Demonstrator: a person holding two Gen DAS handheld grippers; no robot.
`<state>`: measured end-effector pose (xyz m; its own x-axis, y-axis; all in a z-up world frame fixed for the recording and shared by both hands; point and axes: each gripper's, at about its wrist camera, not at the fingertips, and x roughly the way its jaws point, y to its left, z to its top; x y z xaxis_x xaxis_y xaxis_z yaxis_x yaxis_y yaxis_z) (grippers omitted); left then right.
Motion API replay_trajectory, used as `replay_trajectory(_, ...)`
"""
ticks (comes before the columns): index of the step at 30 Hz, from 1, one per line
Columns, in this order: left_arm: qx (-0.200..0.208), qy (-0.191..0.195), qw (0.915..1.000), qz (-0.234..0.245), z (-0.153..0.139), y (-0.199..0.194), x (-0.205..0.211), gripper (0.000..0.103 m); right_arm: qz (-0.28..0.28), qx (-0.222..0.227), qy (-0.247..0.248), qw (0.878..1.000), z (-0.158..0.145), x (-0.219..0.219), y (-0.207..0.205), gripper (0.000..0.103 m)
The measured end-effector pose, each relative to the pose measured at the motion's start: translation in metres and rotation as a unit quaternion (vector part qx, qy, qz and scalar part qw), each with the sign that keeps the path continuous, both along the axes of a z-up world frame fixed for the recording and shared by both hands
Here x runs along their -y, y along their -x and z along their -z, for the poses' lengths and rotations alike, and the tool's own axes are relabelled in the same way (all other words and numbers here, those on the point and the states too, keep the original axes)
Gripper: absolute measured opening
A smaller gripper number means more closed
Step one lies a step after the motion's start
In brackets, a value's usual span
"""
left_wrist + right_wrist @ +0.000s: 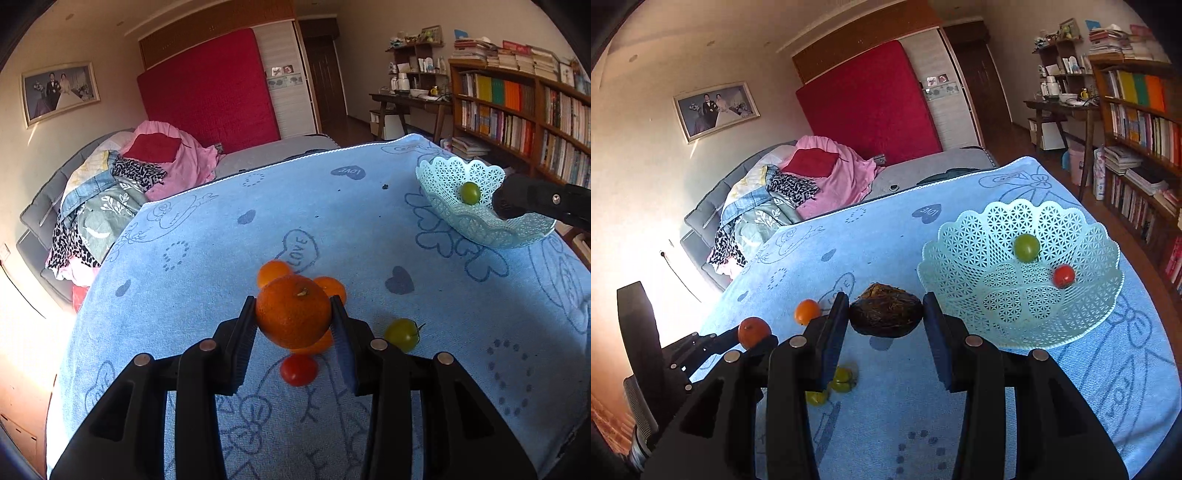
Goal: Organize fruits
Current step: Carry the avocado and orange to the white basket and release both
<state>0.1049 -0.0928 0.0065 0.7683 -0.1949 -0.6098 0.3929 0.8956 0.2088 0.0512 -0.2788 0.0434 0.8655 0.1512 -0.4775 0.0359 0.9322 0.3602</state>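
A bench covered by a light blue towel (207,266) printed with hearts stands in a bedroom. Near its far right corner sits a pale green lattice basket (960,266). Two fruits already lie inside it: a green tomato (1026,247) and a small red tomato (1063,276), both resting on the basket's sloping wall.

The left tongs (294,323) are clamped on an orange (293,316), held clear above the towel near the middle of the bench. The right tongs (885,315) are clamped on a dark brown, rough-skinned fruit (885,314), held just beside the basket's near rim and not yet over it.

Still loose on the towel, in the left view: two smaller oranges, one at (272,272) and another (331,288), partly hidden behind the held orange; a red tomato (299,370); and a green tomato with a stem (402,334), all toward the near edge. The right view also shows two yellow-green fruits (843,378) near the near edge, partly hidden by the tongs.

By this count the sorting looks less than half done: two fruits are in the basket, two are in hand, and several remain on the bench.
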Motion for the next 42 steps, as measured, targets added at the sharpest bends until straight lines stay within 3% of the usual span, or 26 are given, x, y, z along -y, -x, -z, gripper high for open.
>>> replay_trajectory(14, 0.028, -0.004, 0.9982, 0.054, -0.018, 0.002, 0.062, 0.04, 0.074, 0.005, -0.009, 0.997, -0.003, 0.048, 0.007, 0.043)
replay_trajectory(30, 0.016, -0.002, 0.9961, 0.087, -0.018, -0.008, 0.111, 0.04, 0.159, -0.017, -0.039, 0.986, 0.016, 0.097, 0.009, 0.043)
replay_trajectory(42, 0.013, -0.004, 0.9945, 0.104, -0.017, -0.01, 0.133, 0.04, 0.188, -0.018, -0.03, 0.981, 0.023, 0.108, 0.009, 0.043)
